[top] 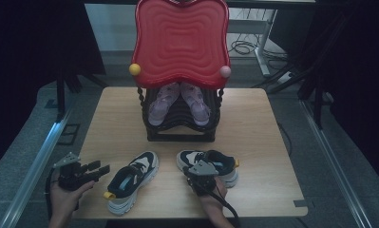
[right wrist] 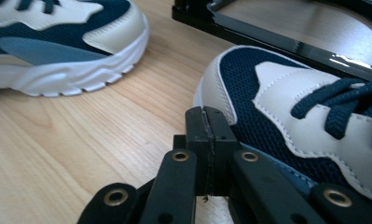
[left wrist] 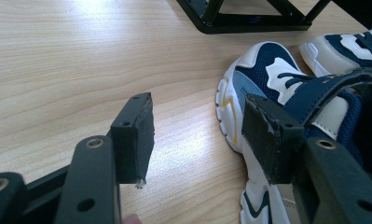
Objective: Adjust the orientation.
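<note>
Left hand-held gripper [top: 96,170] wide, empty, near desk's [top: 253,123] front-left corner beside navy-and-white mesh left sneaker [top: 131,179]; right hand-held gripper [right wrist: 207,140] pinched closed, seemingly touching matching right sneaker [right wrist: 305,116].

This looks like a lab or studio set up for recording, not a home. A small wooden table [top: 253,142] stands alone on grey carpet [top: 25,161], closed in on both sides by black curtains [top: 35,38]. Metal rails [top: 40,156] run along the floor beside it. Behind the table, loose cables [top: 244,46] lie on the floor near the white leg of a desk [top: 262,52]. The things on the table, a red and black shoe rack [top: 180,42] and sneakers [top: 130,180], are laid out like props.
</note>
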`<move>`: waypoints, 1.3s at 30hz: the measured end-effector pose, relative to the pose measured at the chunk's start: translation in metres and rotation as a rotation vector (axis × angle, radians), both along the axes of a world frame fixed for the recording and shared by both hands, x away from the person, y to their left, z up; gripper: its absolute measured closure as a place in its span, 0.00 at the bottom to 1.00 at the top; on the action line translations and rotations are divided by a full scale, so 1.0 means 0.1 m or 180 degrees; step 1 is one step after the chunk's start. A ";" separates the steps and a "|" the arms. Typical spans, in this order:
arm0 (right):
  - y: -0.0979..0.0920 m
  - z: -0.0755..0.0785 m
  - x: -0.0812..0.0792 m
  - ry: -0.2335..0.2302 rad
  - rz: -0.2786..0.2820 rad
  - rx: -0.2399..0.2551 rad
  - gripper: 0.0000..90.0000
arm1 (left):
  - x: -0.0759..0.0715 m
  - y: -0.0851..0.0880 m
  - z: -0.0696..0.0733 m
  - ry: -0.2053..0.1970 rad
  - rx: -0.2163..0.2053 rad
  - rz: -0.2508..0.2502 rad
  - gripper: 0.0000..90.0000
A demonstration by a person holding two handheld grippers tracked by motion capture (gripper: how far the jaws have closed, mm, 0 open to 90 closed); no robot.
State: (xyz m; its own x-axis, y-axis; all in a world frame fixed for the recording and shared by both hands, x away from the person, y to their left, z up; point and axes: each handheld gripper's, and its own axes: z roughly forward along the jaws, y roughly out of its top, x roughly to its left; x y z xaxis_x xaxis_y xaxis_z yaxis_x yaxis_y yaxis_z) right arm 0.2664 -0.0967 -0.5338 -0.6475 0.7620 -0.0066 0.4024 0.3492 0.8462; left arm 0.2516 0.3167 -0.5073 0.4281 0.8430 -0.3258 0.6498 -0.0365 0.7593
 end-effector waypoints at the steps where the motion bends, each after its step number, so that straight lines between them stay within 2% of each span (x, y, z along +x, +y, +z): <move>1: 0.00 0.01 0.00 0.0005 0.0018 0.0031 1.00 | 0.00 0.00 0.00 -0.0002 -0.0002 0.0002 0.49; 3: -0.02 0.04 -0.03 0.0018 0.0053 0.0070 1.00 | 0.00 0.00 0.00 -0.0007 -0.0005 0.0005 0.49; 7: -0.11 0.15 -0.13 -0.0012 0.0266 0.0281 1.00 | 0.00 0.01 0.00 -0.0013 -0.0012 0.0013 0.49; 10: -0.22 0.25 -0.19 -0.0028 0.0303 0.0381 1.00 | 0.00 0.01 0.01 -0.0016 -0.0013 0.0017 0.49; 17: -0.69 0.57 -0.25 -0.0174 0.0169 0.0708 1.00 | -0.01 0.03 0.02 -0.0025 -0.0016 0.0028 0.49; 20: -0.99 0.68 -0.24 -0.0226 0.0008 0.0860 1.00 | -0.01 0.03 0.02 -0.0017 -0.0013 0.0031 0.49; 25: -1.39 0.75 -0.16 -0.0258 -0.0246 0.1028 1.00 | 0.00 0.02 0.01 -0.0016 -0.0010 0.0018 0.49; 30: -1.69 0.72 0.01 -0.0262 -0.0321 0.1048 0.99 | 0.00 0.02 0.00 -0.0003 -0.0004 0.0018 0.49; 33: -1.84 0.60 0.13 -0.0188 -0.0410 0.1011 1.00 | 0.00 0.01 0.00 0.0005 0.0001 0.0018 0.49; 39: -1.93 0.37 0.28 -0.0014 -0.0406 0.0969 1.00 | 0.01 0.00 -0.02 0.0021 0.0009 0.0003 0.49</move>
